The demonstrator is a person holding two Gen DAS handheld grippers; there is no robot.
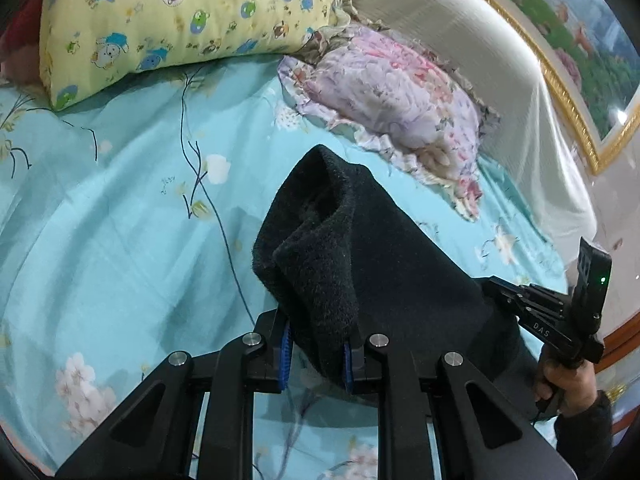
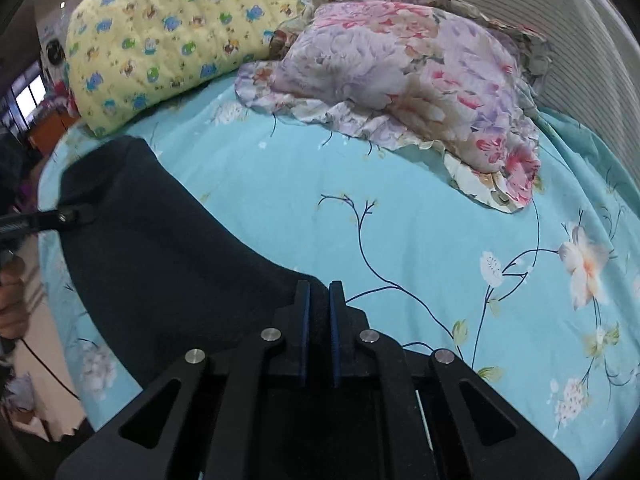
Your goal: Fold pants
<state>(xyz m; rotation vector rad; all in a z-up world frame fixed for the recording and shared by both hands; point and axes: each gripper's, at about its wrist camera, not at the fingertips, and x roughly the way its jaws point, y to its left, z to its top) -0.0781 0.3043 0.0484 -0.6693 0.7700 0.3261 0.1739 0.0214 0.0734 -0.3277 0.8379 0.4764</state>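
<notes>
Left gripper (image 1: 316,354): clamped on a bunched edge of the pants (image 1: 360,248), lifting it off the bedsheet (image 1: 120,220) so the cloth can be carried over.
Right gripper (image 2: 319,320): jaws narrow, pinching the other corner, keeping the edge taut between both grips.
Pants: dark, spanning between grippers; lower part probably rests on the bedsheet.
Floral pillow (image 2: 408,80): beyond the pants, apart.
Yellow pillow (image 2: 168,32): farther, at the bedsheet's far edge.
</notes>
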